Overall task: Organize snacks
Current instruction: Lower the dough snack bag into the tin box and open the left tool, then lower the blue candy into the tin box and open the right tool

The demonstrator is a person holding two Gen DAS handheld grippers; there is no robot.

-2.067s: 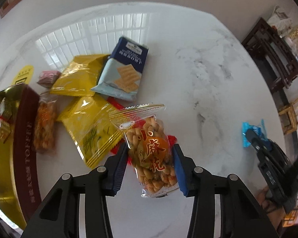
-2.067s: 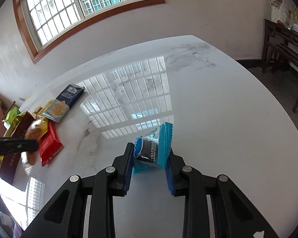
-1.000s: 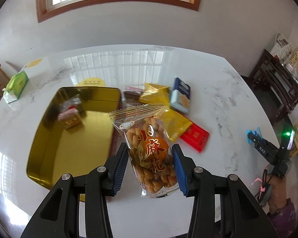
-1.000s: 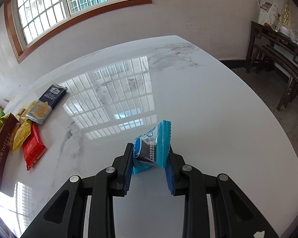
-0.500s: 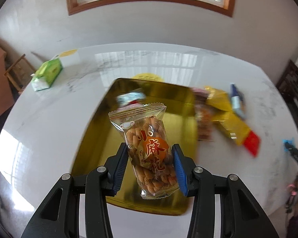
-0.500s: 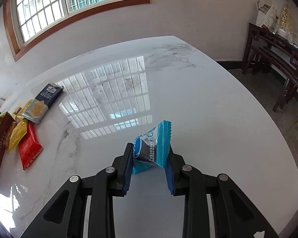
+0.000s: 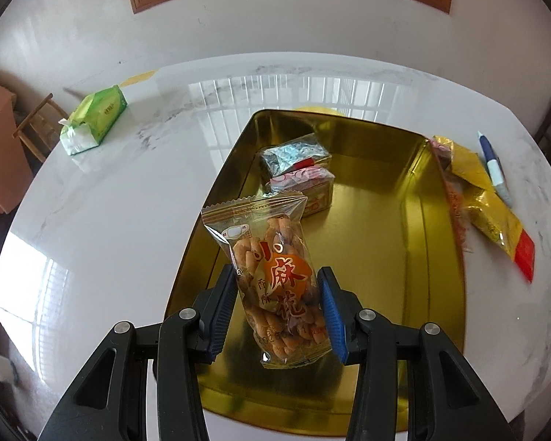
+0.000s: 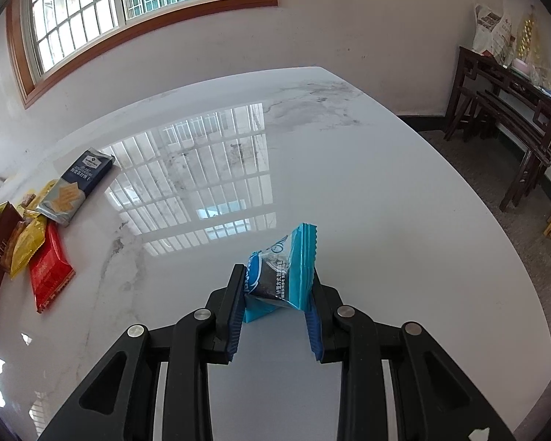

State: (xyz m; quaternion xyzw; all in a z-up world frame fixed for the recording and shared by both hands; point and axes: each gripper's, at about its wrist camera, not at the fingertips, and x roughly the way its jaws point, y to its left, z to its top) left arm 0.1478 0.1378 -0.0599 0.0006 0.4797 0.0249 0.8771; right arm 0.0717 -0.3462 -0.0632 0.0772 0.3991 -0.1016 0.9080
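White marble table [image 7: 103, 228] carries gold tin [image 7: 404, 330], tissue pack [image 7: 93, 121], loose snack packets [image 7: 496, 220].

A home dining room: a round marble surface [image 8: 349, 191], a wood-framed window [image 8: 136, 3] at 11 o'clock, a carved dark-wood side table [image 8: 510, 92] at 2 o'clock.

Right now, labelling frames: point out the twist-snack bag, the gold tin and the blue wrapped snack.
twist-snack bag [image 7: 279, 286], left wrist view, orange label.
gold tin [image 7: 382, 257], left wrist view, bare floor.
blue wrapped snack [image 8: 286, 272], right wrist view, wrapper front.
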